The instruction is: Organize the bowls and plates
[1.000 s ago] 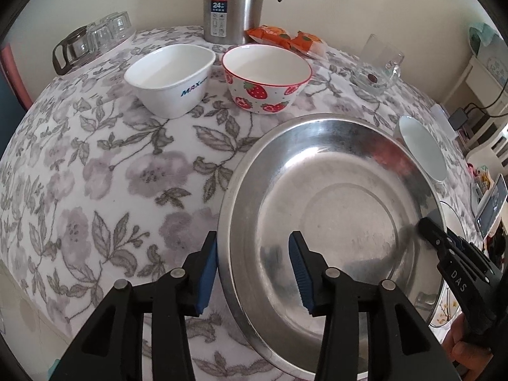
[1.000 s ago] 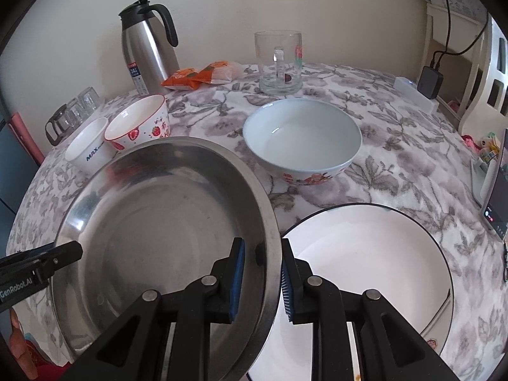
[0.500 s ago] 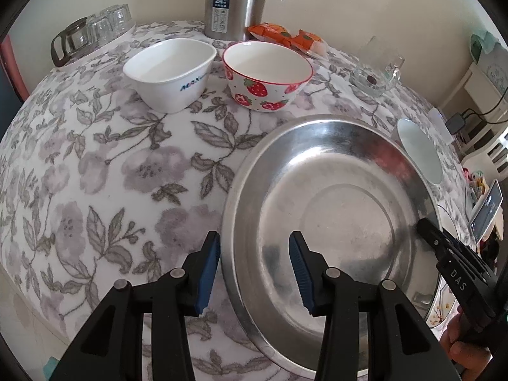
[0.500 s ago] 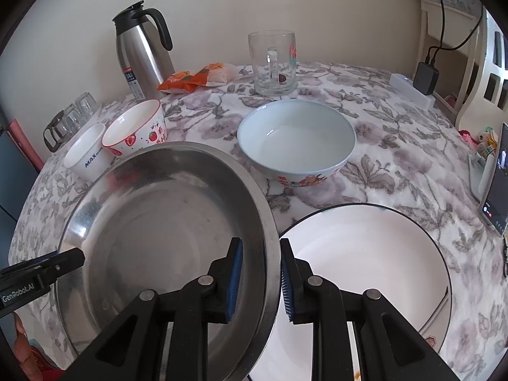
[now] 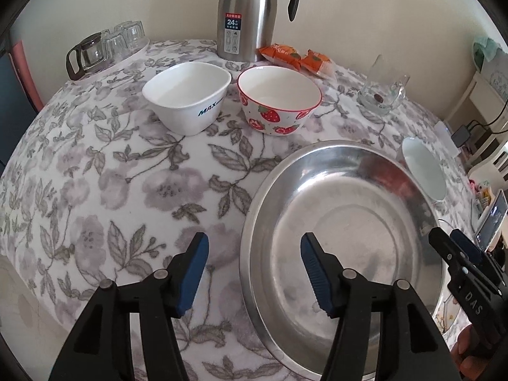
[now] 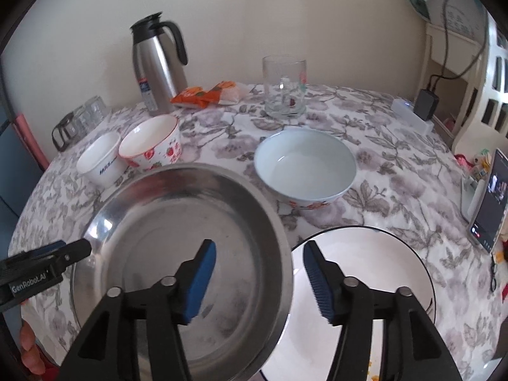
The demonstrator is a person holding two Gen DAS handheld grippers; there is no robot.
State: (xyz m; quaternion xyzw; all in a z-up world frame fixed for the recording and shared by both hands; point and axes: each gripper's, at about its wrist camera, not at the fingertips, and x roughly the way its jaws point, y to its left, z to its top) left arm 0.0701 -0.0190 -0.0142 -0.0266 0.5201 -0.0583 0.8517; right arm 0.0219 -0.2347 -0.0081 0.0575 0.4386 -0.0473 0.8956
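A large steel plate (image 5: 349,222) lies on the floral tablecloth; it also shows in the right wrist view (image 6: 177,238). My left gripper (image 5: 254,270) is open, its jaws straddling the plate's left rim. My right gripper (image 6: 258,276) is open, its jaws straddling the plate's right rim. A white plate with a dark rim (image 6: 365,270) lies to the right, partly under the steel plate. A pale blue bowl (image 6: 304,165) stands behind it. A strawberry bowl (image 5: 279,98) and a white MAX bowl (image 5: 187,95) stand at the back.
A steel thermos (image 5: 250,12), orange snack packets (image 5: 295,58), a glass mug (image 6: 284,87) and a group of small glasses (image 5: 108,47) stand along the table's far edge. A phone (image 6: 487,203) stands at the right edge.
Both grippers have opened wide. The right gripper was shut on the steel plate's rim and has let go; the plate now rests on the table. Both grippers have pulled back slightly.
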